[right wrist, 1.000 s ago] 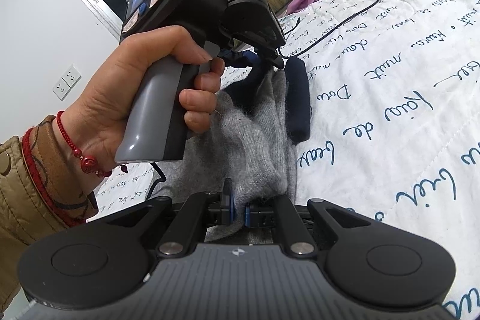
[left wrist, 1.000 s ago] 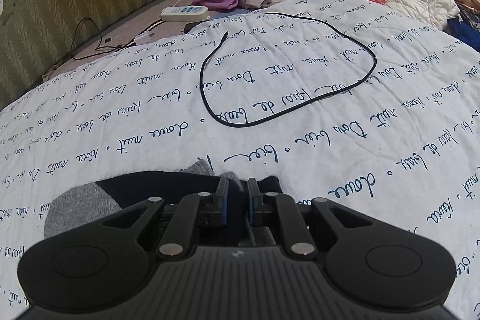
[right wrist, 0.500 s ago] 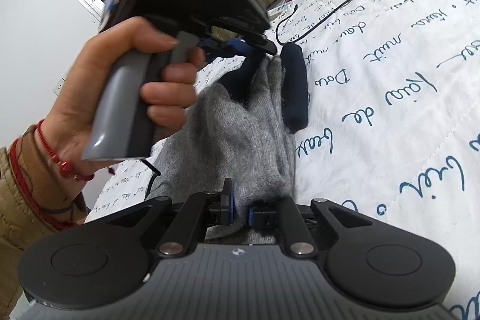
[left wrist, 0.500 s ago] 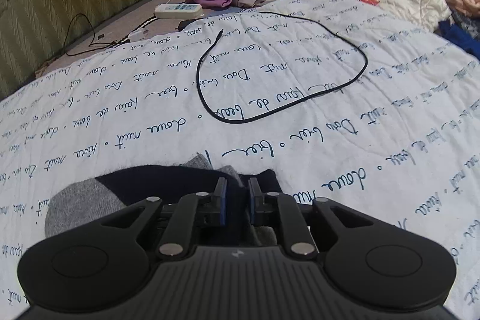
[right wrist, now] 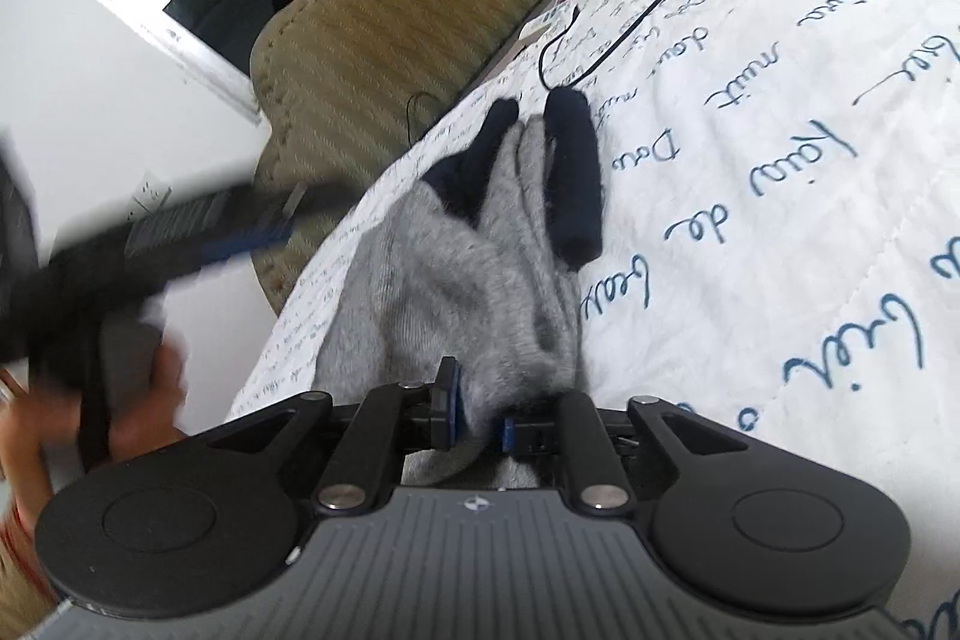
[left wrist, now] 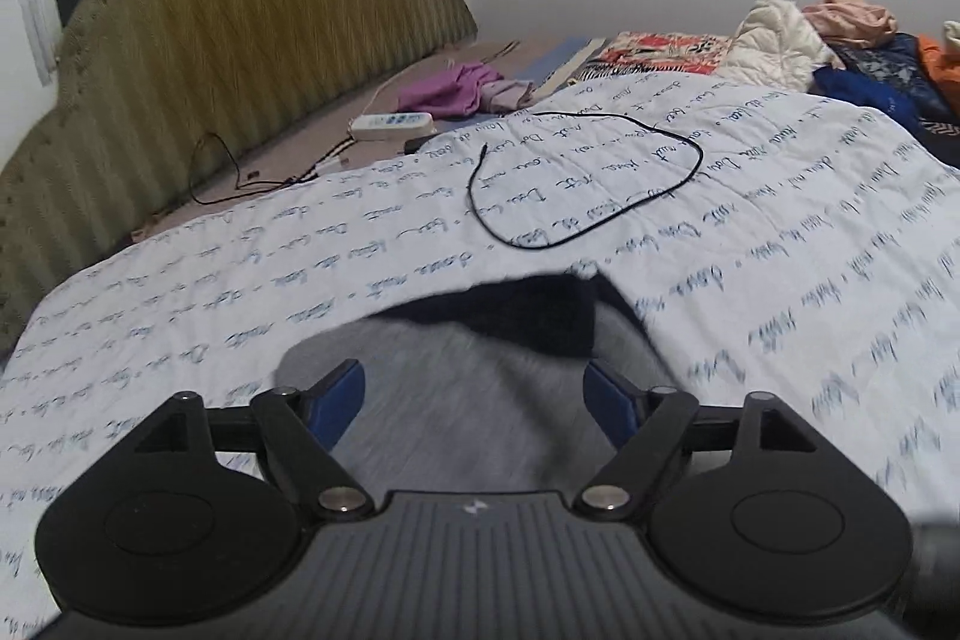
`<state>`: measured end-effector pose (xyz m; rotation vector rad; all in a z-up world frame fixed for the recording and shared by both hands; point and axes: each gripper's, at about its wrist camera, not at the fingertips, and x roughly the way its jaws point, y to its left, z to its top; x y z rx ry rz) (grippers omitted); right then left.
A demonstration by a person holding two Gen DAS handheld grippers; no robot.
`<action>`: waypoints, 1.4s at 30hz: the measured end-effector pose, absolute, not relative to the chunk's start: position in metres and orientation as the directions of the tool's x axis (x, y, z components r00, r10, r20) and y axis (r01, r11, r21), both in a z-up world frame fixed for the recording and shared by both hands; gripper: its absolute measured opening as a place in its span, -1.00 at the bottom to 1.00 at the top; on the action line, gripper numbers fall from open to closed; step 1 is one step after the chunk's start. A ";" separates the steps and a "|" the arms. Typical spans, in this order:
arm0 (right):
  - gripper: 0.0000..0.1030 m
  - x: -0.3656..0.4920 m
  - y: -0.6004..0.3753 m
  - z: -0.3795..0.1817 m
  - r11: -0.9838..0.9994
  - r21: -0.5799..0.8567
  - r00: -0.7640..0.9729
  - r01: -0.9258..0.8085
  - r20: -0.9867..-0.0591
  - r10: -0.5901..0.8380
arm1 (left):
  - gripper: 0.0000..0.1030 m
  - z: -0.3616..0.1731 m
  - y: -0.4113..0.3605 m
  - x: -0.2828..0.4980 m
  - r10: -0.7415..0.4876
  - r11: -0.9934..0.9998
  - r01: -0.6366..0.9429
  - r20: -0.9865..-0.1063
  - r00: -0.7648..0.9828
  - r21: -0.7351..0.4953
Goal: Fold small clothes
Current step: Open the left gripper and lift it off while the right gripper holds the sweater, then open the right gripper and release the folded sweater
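The left claw [left wrist: 474,394] stands wide, its two blue-padded fingers [left wrist: 336,400] spread far apart and gripping nothing. It hovers above the grey and navy socks [left wrist: 480,370], which show between and beyond the fingers; whether the pads brush the fabric cannot be told, since that part of the left wrist view is blurred. In the right wrist view the left claw [right wrist: 252,232] appears as a dark smear off to the left of the socks, raised clear of them, with the person's left hand [right wrist: 138,394] on its handle.

The right claw [right wrist: 477,424] is narrow, its fingers [right wrist: 447,409] pinched on the near grey end of the socks [right wrist: 480,280]. The fabric bunches up between the pads and runs away from the claw across the bed's white quilt [right wrist: 780,220], which is printed with blue script. The socks lie stretched out on the quilt, grey body nearest the right claw, navy toe and cuff parts at the far end; one navy part lies as a roll along the right edge of the grey.

Beyond the socks a black cable [left wrist: 576,184] lies in a loop on the quilt [left wrist: 240,280]. Farther back sit a white power strip [left wrist: 390,124], a purple cloth [left wrist: 450,94] and the olive padded headboard [left wrist: 240,40].
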<state>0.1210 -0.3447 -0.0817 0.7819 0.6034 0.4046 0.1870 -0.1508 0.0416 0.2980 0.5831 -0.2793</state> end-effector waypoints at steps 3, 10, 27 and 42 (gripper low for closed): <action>-0.57 0.121 -0.351 -0.084 0.624 0.773 0.765 -0.112 -0.333 0.551 | 0.56 0.033 -0.126 0.164 -0.163 0.912 0.340 -0.561 0.812 0.228; -0.51 0.118 -0.354 -0.082 0.627 0.771 0.792 -0.112 -0.312 0.525 | 0.57 0.018 -0.071 0.114 -0.227 0.906 0.383 -0.552 0.802 0.183; -0.35 0.124 -0.347 -0.084 0.608 0.785 0.795 -0.123 -0.288 0.534 | 0.57 -0.030 -0.076 0.074 -0.142 0.829 0.375 -0.492 0.859 0.415; -0.78 0.130 -0.320 -0.073 0.710 0.694 0.734 -0.118 -0.421 0.533 | 0.61 -0.030 -0.044 0.080 -0.011 0.896 0.221 -0.479 0.878 0.385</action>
